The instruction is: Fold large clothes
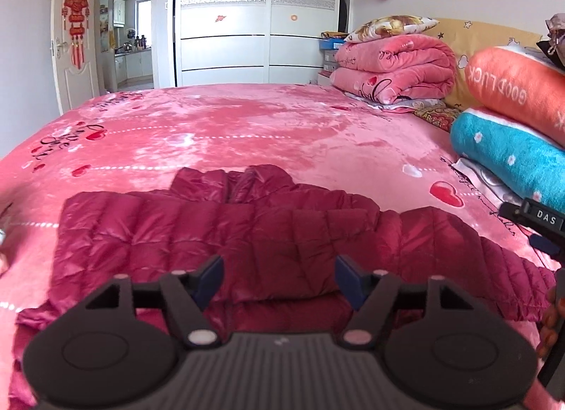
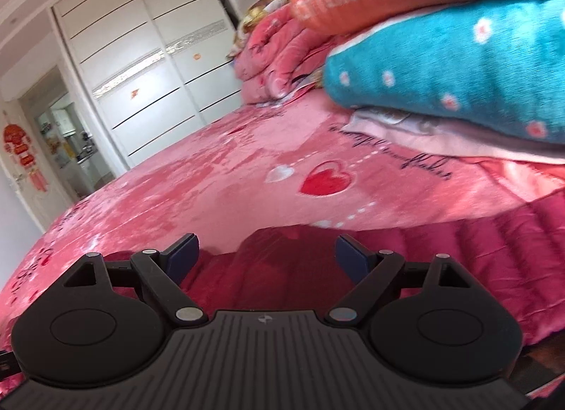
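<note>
Left wrist view: left claw [image 1: 279, 277] released above crimson puffer jacket [image 1: 247, 233] spread across pink bed [image 1: 247, 127]. Right claw [image 2: 267, 256] released, frame bottom, over jacket edge.

White wardrobe [image 1: 257, 21] behind pink bed [image 1: 229, 127], daylit.

The jacket [image 1: 226, 233] is a deep crimson, glossy, quilted in stitched bands and squares. The bedspread [image 1: 247, 127] under it is salmon pink, printed with red and white hearts, dashed white lines and black cursive script. A folded quilt [image 1: 392, 67] repeats that pink and heart print. The orange pillow [image 1: 515, 95] bears white letters (GOODLUCK, read upside down); the teal pillow [image 1: 512, 155] has small pink-and-white flowers. The wardrobe [image 1: 257, 21] is white with thin dark stripes and a silvery band. The door ornament [image 1: 75, 27] is red, perhaps with gold. Both grippers are black with dark blue pads [image 1: 212, 277].
</note>
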### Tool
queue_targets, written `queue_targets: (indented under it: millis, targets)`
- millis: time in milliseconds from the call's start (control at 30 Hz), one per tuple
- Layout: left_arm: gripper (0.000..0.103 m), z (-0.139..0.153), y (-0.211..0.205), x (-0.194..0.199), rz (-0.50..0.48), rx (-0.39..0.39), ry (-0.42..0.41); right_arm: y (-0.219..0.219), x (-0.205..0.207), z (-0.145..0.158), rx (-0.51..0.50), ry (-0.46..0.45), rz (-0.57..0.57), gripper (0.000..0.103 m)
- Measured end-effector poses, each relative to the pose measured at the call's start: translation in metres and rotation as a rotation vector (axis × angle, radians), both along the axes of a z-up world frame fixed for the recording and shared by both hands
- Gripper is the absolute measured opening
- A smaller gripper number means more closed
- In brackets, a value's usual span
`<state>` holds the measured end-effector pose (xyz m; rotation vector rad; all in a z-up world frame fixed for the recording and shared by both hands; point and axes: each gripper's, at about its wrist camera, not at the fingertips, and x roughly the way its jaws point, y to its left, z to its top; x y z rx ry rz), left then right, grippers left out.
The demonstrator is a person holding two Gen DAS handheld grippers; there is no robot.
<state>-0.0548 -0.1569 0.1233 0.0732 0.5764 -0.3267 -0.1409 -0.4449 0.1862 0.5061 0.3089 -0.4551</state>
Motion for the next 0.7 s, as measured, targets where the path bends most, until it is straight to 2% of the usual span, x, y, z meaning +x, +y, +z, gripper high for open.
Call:
queue_targets:
  millis: [100, 333, 533, 700]
  targets:
    - [0.078, 0.01, 0.012, -0.017, 0.005, 0.01, -0.01, -0.012, -0.025, 0.003, -0.039, 0.015, -0.107, 0.103]
    - [0.093, 0.031, 0.038, -0.053, 0.031, 0.006, -0.039, -0.057, -0.092, -0.006, 0.009, 0.068, -0.428, 0.103]
    - [0.096, 0.039, 0.056, -0.08, 0.011, 0.02, -0.046, -0.093, -0.161, -0.026, 0.173, 0.071, -0.668, 0.103]
    - [0.098, 0.04, 0.068, -0.097, 0.002, 0.016, -0.036, -0.114, -0.205, -0.048, 0.331, 0.025, -0.733, 0.103]
